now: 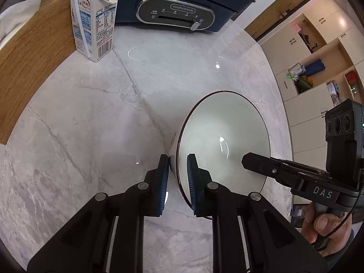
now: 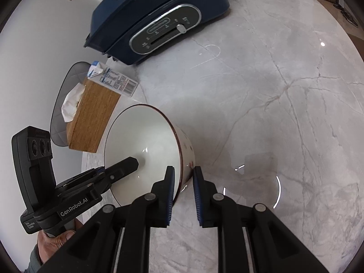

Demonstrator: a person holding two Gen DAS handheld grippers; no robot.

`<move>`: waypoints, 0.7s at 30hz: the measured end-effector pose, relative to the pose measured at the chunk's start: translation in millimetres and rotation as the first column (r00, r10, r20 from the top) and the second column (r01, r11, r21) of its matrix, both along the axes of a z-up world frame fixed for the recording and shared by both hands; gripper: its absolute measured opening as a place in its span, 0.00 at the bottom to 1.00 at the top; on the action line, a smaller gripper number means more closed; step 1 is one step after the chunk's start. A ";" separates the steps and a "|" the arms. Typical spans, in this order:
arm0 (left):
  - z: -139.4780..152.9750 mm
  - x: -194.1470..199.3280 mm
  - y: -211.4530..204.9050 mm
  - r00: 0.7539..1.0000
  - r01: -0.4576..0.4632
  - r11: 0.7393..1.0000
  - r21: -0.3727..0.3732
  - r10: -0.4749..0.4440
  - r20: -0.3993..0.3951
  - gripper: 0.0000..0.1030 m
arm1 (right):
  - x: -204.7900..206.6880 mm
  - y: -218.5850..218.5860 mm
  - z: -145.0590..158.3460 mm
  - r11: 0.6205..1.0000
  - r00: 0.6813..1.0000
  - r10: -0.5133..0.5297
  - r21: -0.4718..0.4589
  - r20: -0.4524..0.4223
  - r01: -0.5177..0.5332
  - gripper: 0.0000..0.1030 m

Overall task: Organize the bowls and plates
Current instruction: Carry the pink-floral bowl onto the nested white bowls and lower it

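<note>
A white bowl (image 1: 218, 134) with a dark rim is held above the marble table, one gripper on each side of its rim. My left gripper (image 1: 178, 161) is shut on the bowl's left wall, one finger inside and one outside. My right gripper (image 2: 183, 173) is shut on the bowl's (image 2: 141, 141) right wall in the same way. Each gripper shows in the other's view: the right gripper's finger (image 1: 261, 163) reaches into the bowl, and the left gripper's finger (image 2: 122, 166) does too. No plates are in view.
A dark blue electric cooker (image 1: 177, 2) stands at the far side of the marble table (image 1: 91, 118). A milk carton (image 1: 93, 20) stands beside a wooden tissue box (image 1: 34, 52). Cupboards (image 1: 318, 63) lie beyond the table's right edge.
</note>
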State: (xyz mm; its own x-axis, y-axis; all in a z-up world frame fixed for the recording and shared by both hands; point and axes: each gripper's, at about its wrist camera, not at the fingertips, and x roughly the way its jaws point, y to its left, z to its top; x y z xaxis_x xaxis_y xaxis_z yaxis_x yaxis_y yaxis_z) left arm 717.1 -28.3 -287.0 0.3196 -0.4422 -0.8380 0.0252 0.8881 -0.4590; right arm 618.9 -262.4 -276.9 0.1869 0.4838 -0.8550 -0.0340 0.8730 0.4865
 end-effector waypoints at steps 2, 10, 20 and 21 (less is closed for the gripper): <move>8.8 -10.6 0.4 1.000 0.006 1.000 -0.004 -0.006 0.000 0.14 | -8.2 0.1 9.3 1.000 1.000 0.000 0.004 0.007 0.000 0.18; 48.5 -71.2 2.0 1.000 0.028 0.999 -0.023 -0.027 0.012 0.14 | -59.6 5.8 53.3 1.000 0.999 0.025 0.005 0.034 -0.025 0.18; 93.4 -174.5 -9.8 0.996 0.083 0.995 -0.053 -0.082 0.024 0.14 | -157.6 1.6 103.3 0.999 0.999 0.019 0.027 0.049 -0.020 0.18; 97.5 -186.8 -10.9 0.996 0.088 0.995 -0.056 -0.086 0.024 0.14 | -166.9 1.2 106.2 0.999 0.999 0.019 0.025 0.051 -0.020 0.18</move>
